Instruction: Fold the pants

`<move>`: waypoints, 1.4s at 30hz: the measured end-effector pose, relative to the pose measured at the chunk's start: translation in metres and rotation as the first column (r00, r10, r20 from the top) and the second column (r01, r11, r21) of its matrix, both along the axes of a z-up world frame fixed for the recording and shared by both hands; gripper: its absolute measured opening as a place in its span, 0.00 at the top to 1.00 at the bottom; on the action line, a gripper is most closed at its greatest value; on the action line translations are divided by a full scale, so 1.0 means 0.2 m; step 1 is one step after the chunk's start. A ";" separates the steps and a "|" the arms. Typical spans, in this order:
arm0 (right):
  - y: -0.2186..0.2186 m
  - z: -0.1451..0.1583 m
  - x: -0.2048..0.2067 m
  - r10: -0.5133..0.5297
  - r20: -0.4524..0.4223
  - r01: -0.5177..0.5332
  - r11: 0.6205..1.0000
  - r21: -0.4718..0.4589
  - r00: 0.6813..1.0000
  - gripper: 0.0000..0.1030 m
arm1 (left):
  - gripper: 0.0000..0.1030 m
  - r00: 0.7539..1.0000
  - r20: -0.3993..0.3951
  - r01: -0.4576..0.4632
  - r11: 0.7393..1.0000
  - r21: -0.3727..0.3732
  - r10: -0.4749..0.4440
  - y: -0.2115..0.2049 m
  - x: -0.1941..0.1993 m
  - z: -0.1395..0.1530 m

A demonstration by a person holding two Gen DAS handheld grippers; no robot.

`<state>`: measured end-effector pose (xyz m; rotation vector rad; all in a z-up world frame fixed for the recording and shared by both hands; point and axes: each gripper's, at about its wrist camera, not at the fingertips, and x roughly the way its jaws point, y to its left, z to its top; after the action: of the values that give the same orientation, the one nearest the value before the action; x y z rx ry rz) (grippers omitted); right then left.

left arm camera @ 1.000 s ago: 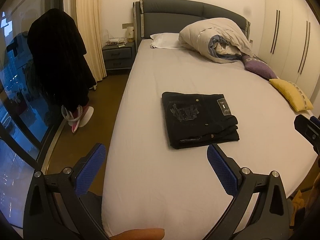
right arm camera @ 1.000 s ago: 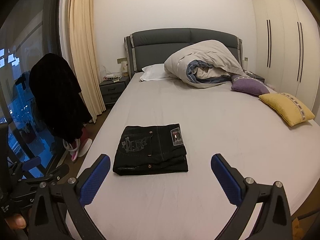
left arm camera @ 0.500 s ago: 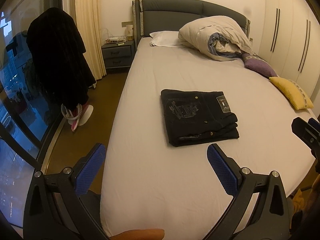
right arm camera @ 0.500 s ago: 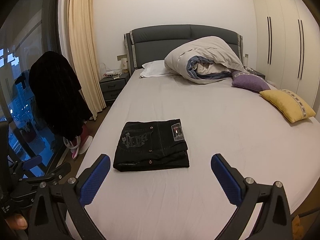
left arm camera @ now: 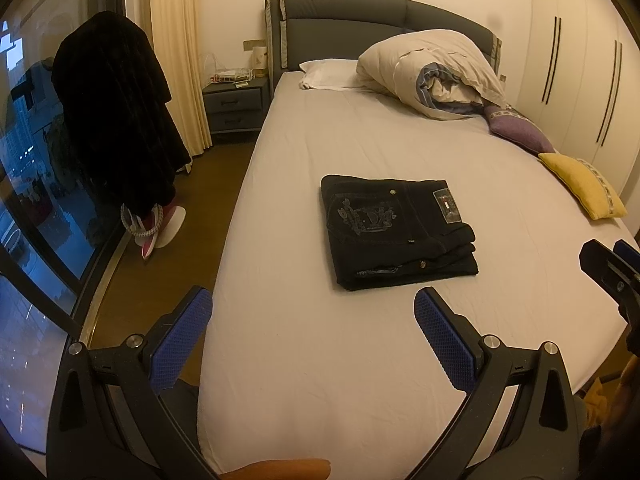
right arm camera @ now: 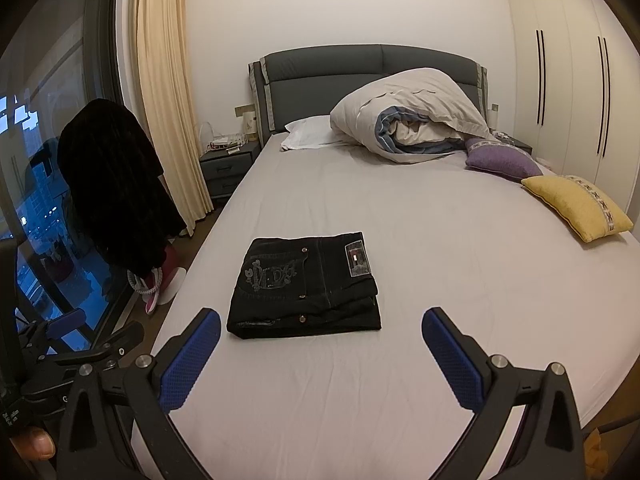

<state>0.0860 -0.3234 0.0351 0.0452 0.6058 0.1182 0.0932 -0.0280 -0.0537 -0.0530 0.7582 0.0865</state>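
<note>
Item 1, pants point(left arm camera: 394, 230): black, lying as a compact rectangular stack on the bed point(left arm camera: 360, 380), toward the foot end and nearer its left edge, back pocket and label patch facing up. I judge the folding done; layered edges show along the near right corner, roughly squared. What is left, if anything, is a light tidy of that corner

Item 2, left gripper point(left arm camera: 312, 340): I hold it above the foot of the bed, short of the pants, fingers point(left arm camera: 184, 330) wide apart, nothing between them

Item 3, right gripper point(right arm camera: 320, 354): same stance, fingers point(right arm camera: 454, 360) spread, empty, pants lying ahead between the tips and clear of both

Item 4, surroundings: bundled duvet point(right arm camera: 412, 114), white pillow point(right arm camera: 310, 132), purple cushion point(right arm camera: 504, 162) and yellow cushion point(right arm camera: 576, 206), all well apart from the pants; dark coat point(right arm camera: 112, 184) hanging by the window

Item 5, not readable: underside and number of folds in the stack; label text too small; the near bed edge is cut off behind my grippers
</note>
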 end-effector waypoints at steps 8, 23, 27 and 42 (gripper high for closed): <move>0.00 -0.03 0.01 0.005 -0.012 -0.005 1.000 0.005 1.000 0.00 | 0.00 1.000 -0.004 0.001 1.000 0.000 -0.001 -0.01 0.00 -0.01; 0.00 -0.06 0.00 0.011 -0.021 -0.011 1.000 0.008 1.000 0.00 | 0.00 1.000 -0.009 0.006 1.000 0.000 -0.006 -0.01 0.01 -0.03; 0.00 -0.07 -0.02 0.013 -0.025 -0.013 1.000 0.010 1.000 0.00 | 0.00 1.000 -0.010 0.005 1.000 0.000 -0.005 -0.02 0.00 -0.03; -0.01 -0.07 -0.02 0.017 -0.030 -0.016 1.000 0.011 0.999 0.00 | 0.00 1.000 -0.020 0.014 1.000 -0.006 -0.014 -0.01 0.01 -0.06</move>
<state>0.0830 -0.3244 0.0216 0.0529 0.6357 0.1372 0.0946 -0.0297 -0.0652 -0.0527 0.7791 0.0714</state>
